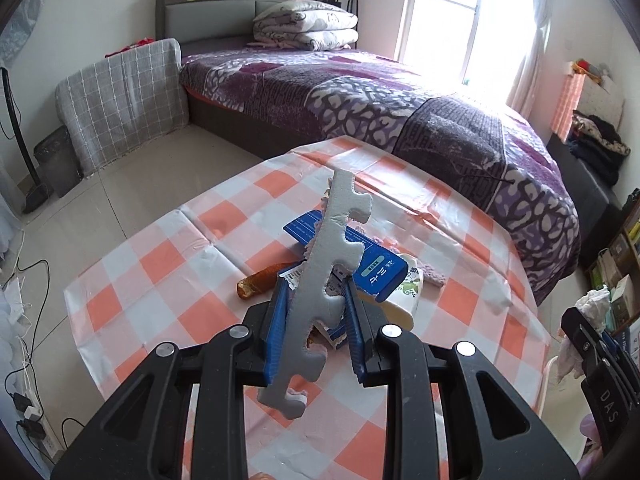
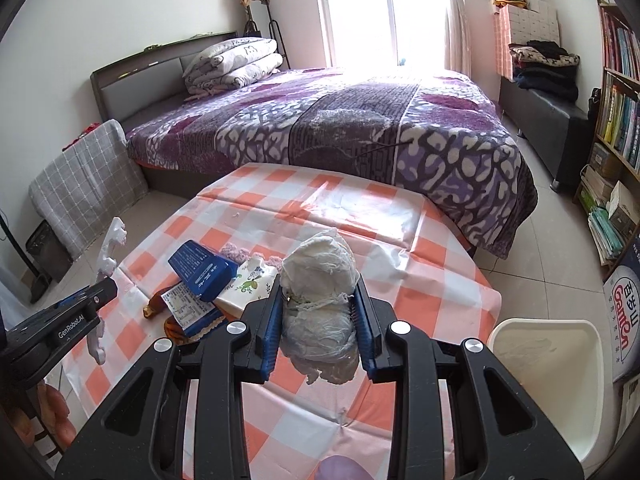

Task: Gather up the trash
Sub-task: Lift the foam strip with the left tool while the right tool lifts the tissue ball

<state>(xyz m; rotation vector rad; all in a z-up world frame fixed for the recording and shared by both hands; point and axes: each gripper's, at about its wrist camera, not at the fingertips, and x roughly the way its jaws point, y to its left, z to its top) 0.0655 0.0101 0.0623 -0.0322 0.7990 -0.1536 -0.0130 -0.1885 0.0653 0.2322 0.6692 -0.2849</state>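
My left gripper (image 1: 316, 300) is shut on a grey notched foam strip (image 1: 320, 276) and holds it upright above the checked table (image 1: 160, 264). The strip also shows at the left of the right wrist view (image 2: 109, 256). My right gripper (image 2: 318, 312) is shut on a crumpled white tissue wad (image 2: 320, 280) above the table. A pile of trash lies on the table: a blue box (image 1: 378, 266), a white floral packet (image 1: 408, 292), a brown wrapper (image 1: 260, 280) and a pink scrap (image 1: 434, 274).
A white bin (image 2: 548, 364) stands at the table's right edge. A bed with a purple blanket (image 2: 360, 132) lies behind the table. A bookshelf (image 2: 618, 120) is at the right. Cables and a power strip (image 1: 28, 408) lie on the floor at the left.
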